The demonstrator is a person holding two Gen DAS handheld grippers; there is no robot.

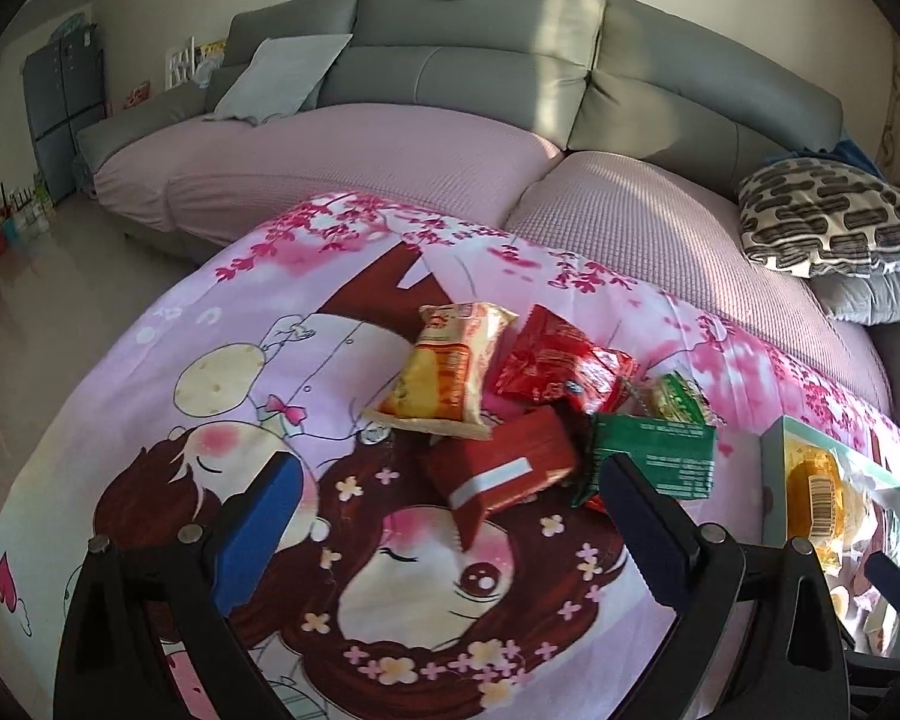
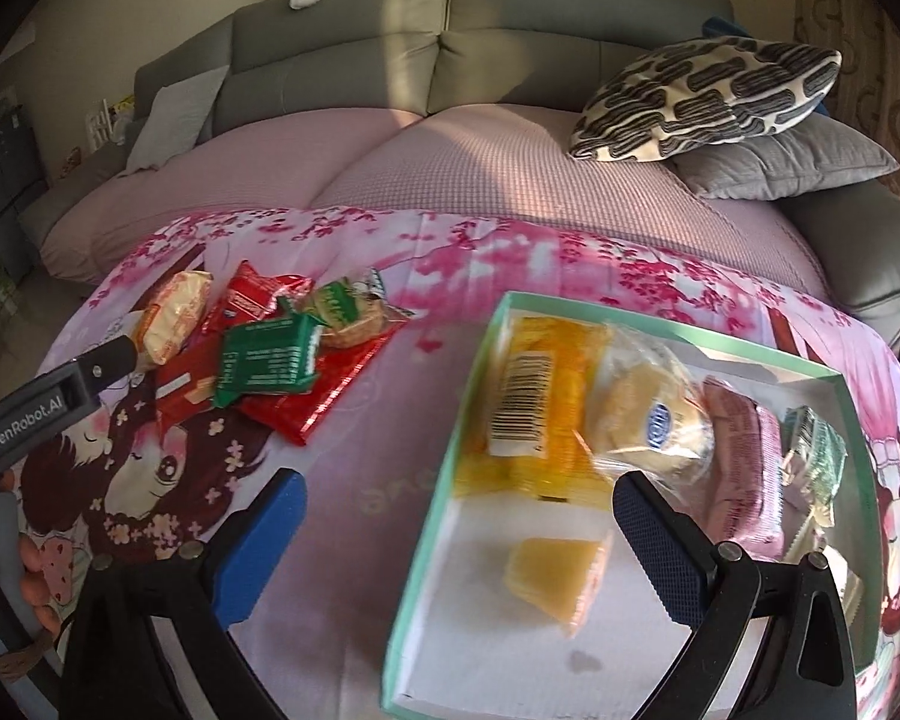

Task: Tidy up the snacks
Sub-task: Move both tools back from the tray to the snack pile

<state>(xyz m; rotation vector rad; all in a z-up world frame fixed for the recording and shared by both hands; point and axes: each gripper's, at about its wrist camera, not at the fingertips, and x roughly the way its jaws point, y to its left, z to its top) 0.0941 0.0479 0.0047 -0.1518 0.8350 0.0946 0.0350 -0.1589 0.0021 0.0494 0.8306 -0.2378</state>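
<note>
Currently both claws are empty and spread wide, so this looks like the gap between one placement and the next pick.

Through the left wrist camera, the left gripper point(image 1: 450, 516) hangs over a pink cartoon-print cloth point(image 1: 150, 360), its jaws wide apart and holding nothing. Just beyond its fingertips, at the centre of the frame, lies the loose pile of snacks: a yellow-orange packet point(image 1: 444, 372) on top at the left, a crinkled red packet point(image 1: 564, 366) beside it, a dark red box point(image 1: 504, 468) nearest the claw, and a green packet point(image 1: 654, 456) at the right, next to the right fingertip. They overlap one another.

Through the right wrist camera, the right gripper point(image 2: 459, 546) also stands wide and empty, straddling the near left wall of a mint-rimmed box point(image 2: 435, 492) that fills the lower right of the frame. Inside the box already sit an orange packet with a barcode point(image 2: 540, 396), a clear-wrapped bun point(image 2: 654, 420), a pink packet point(image 2: 744, 468), a green-and-silver packet point(image 2: 810, 450) at the far right, and a small yellow jelly cup point(image 2: 561, 576) alone on the white floor. The same loose pile appears in the upper left of this view, well apart from the box.

I judge the sorting partly done. The next move likely calls for the left claw to ease forward and close on one item only, probably the dark red box, without dragging its neighbours, then carry it rightward to the box's bare near floor.

A grey sofa point(image 1: 480, 60) fills the background.
</note>
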